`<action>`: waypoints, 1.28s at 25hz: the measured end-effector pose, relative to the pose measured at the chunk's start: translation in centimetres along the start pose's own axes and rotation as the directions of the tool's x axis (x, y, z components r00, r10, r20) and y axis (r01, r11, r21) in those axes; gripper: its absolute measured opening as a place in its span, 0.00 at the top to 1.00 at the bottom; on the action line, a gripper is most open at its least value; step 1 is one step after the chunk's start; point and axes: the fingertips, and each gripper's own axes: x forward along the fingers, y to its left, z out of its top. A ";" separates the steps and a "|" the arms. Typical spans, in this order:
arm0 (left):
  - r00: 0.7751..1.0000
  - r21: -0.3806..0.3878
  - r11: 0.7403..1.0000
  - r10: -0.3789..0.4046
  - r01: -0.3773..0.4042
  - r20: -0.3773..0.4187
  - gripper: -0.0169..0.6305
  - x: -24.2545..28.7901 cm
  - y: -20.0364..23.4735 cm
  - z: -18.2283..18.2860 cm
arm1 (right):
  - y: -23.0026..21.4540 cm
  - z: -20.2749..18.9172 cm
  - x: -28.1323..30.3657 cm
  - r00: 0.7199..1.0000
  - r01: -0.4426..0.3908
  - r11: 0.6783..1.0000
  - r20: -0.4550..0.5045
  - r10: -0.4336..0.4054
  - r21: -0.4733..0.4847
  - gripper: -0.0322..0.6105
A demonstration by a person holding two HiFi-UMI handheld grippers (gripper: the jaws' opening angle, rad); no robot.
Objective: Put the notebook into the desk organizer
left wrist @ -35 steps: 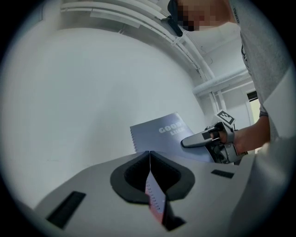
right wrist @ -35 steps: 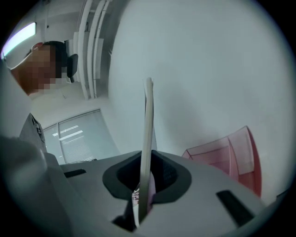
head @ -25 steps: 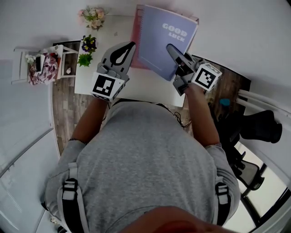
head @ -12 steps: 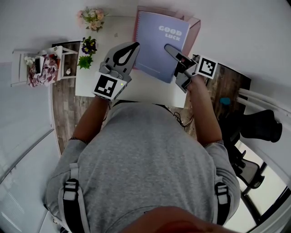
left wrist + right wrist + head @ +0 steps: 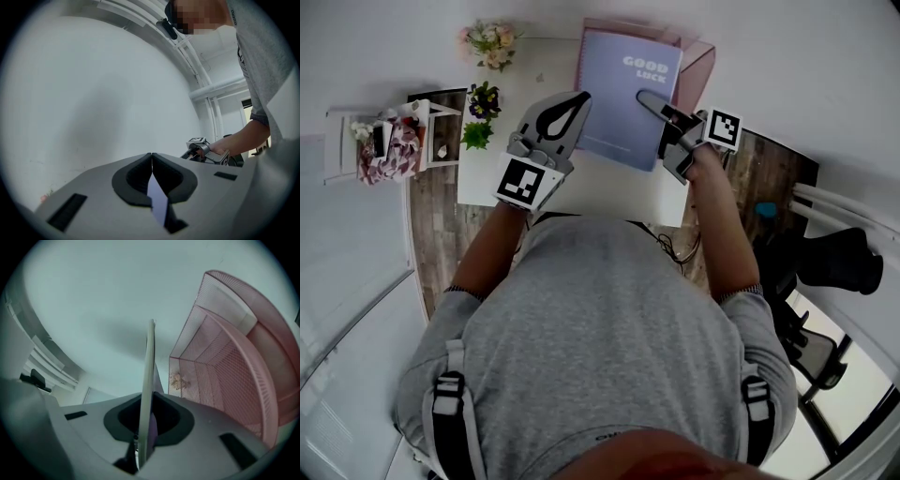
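The white counter stands against a plain white wall, with the pink mesh organizer at its rear edge. The right gripper has its fingers clamped on the near edge of the notebook and holds it edge-up in front of and above the organizer. Whether the notebook's lower edge has entered a slot cannot be told. The left gripper is left of the organizer, its fingers closed on nothing. Probable faults: the notebook corner may catch on an organizer divider or the front rim if it comes down off-line, and with a thin grip on one edge the notebook may swing or slip. A hard push may slide the light organizer toward the wall. Open room exists above and in front of the organizer. The flower pots stand well to its left, clear of the path.
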 end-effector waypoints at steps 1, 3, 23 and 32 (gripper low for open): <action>1.000 0.000 1.000 -0.002 0.002 0.002 0.94 0.1 0.1 0.0 | -0.2 0.2 0.1 1.000 0.008 1.000 0.001 -0.008 -0.001 0.88; 1.000 0.002 1.000 -0.007 0.007 0.001 0.94 0.2 0.2 -0.2 | -0.8 0.4 0.3 1.000 0.029 1.000 0.000 -0.029 -0.010 0.88; 1.000 -0.031 0.999 -0.013 0.013 -0.021 0.94 1.3 2.0 -1.7 | -5.6 2.4 2.1 0.951 0.289 0.921 -0.033 -0.308 -0.259 0.88; 1.000 -0.032 0.999 -0.026 0.025 -0.013 0.94 1.3 1.4 -1.3 | -6.1 2.8 2.5 0.916 0.358 0.850 -0.032 -0.401 -0.386 0.85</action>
